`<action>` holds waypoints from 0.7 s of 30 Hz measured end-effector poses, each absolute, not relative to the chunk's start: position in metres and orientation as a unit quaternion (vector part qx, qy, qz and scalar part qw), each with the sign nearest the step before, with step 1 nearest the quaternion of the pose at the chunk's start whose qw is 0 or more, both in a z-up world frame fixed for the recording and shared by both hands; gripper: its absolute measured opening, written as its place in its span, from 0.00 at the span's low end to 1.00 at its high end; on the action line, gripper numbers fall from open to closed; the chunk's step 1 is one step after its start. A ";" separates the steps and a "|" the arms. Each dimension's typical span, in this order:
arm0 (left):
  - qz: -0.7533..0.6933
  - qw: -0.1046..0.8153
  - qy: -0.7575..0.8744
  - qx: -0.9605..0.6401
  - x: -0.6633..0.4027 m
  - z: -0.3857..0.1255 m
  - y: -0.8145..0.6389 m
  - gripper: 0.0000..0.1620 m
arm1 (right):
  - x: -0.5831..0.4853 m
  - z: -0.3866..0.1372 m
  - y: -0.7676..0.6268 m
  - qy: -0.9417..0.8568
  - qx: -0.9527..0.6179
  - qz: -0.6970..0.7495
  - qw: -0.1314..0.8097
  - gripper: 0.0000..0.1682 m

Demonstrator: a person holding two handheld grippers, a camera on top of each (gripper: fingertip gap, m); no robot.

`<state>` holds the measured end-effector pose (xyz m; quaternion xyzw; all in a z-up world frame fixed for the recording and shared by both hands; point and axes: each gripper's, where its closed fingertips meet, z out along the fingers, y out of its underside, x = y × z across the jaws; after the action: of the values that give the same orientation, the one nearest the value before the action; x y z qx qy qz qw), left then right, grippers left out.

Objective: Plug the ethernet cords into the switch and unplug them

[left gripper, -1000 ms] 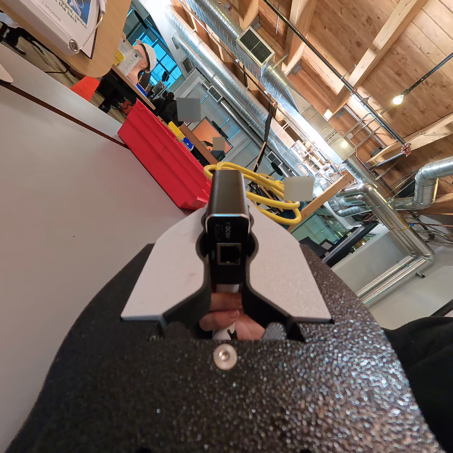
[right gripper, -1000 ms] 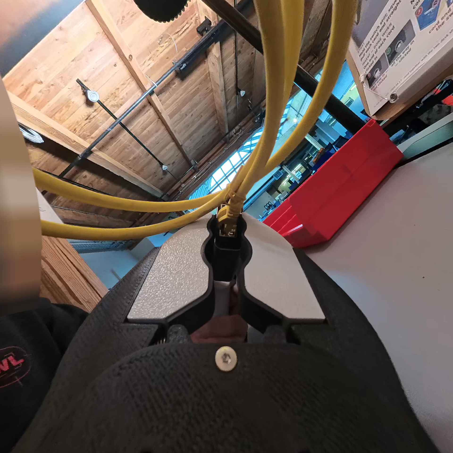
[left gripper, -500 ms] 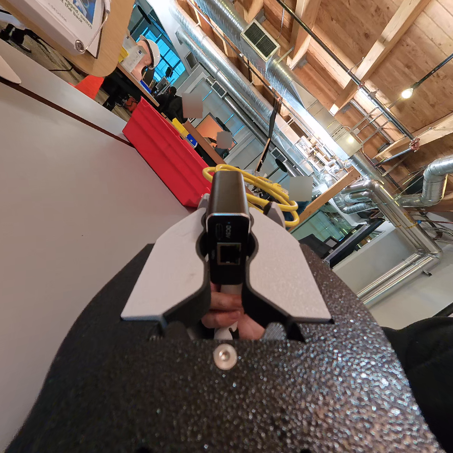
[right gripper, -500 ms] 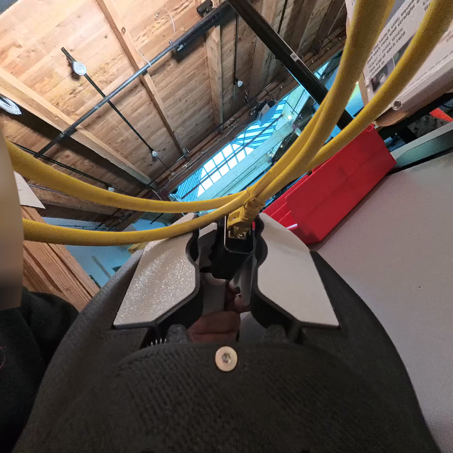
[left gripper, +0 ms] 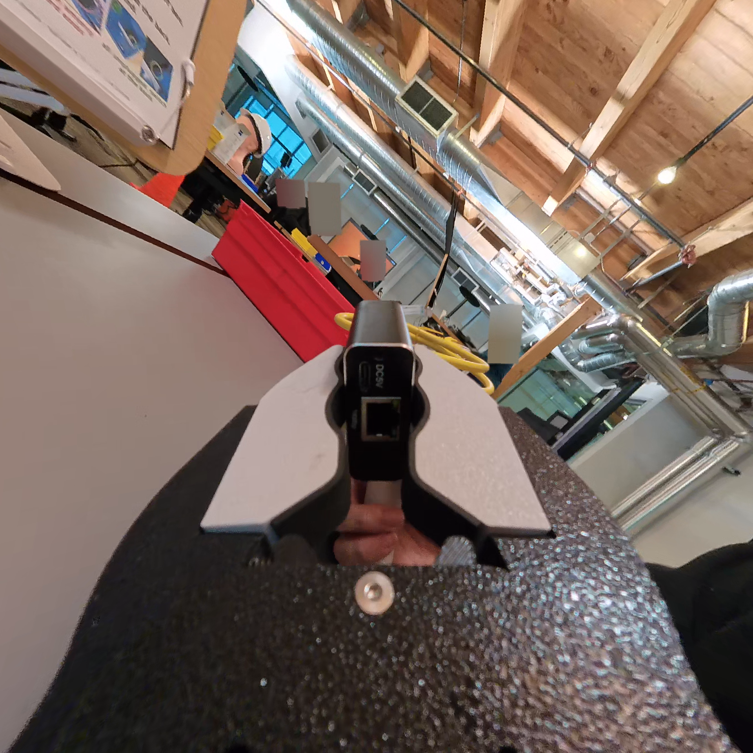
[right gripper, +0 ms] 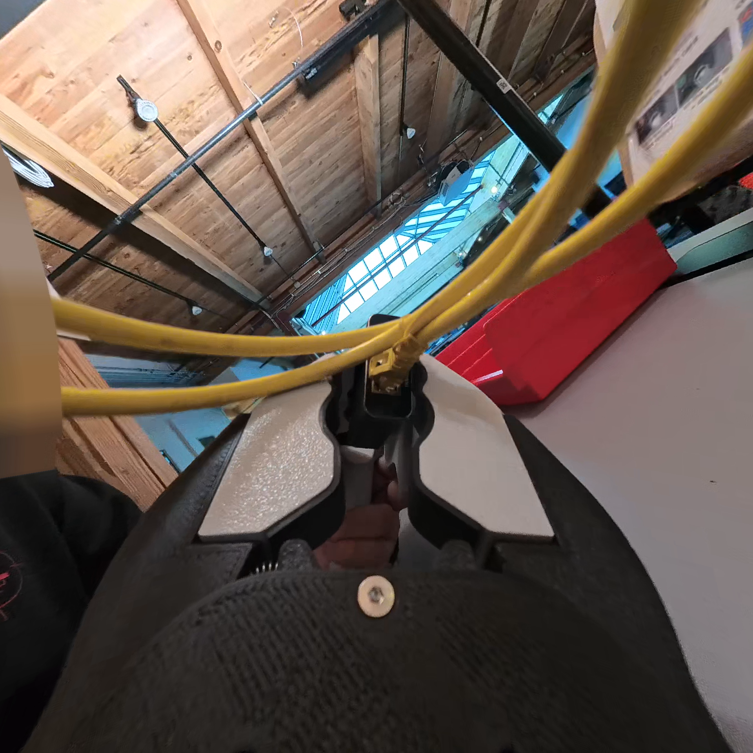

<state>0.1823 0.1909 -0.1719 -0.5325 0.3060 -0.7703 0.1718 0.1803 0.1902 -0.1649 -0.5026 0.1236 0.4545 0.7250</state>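
Observation:
My left gripper is shut on a black switch and holds it above the table. The switch's near end faces the camera and has an empty ethernet port. Looped yellow ethernet cords show behind its far end. In the right wrist view, the switch's far end sits between the fingers of my right gripper. A yellow plug is seated in it. The right jaws stand apart, with a gap on the left side. Yellow cords fan out left and upper right.
A red bin stands on the pale table behind the switch and shows in the right wrist view. A wooden post with an instruction board is at the far left. A dark sleeve is at lower left. Less than 4 cm separates the two grippers' tips.
The right jaws have spread from shut on the switch's plugged end to apart. The cords have swung toward the right. The left gripper keeps hold of the switch and has tilted slightly.

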 end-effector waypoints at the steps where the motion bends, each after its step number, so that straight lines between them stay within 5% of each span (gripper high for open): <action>1: -0.774 0.173 0.296 -0.533 0.181 -0.170 0.195 0.16 | 0.181 -0.165 0.190 0.127 -0.502 0.455 0.725 0.19; 6: -0.789 0.157 0.281 -0.524 0.180 -0.166 0.198 0.16 | 0.192 -0.163 0.186 0.147 -0.472 0.467 0.733 0.08; 21: -0.785 0.158 0.283 -0.528 0.182 -0.170 0.193 0.16 | 0.188 -0.165 0.189 0.142 -0.481 0.474 0.723 0.09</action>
<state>0.1815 0.1929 -0.1702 -0.5279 0.2835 -0.7849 0.1579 0.1875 0.1886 -0.1651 -0.4813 0.1425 0.4743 0.7233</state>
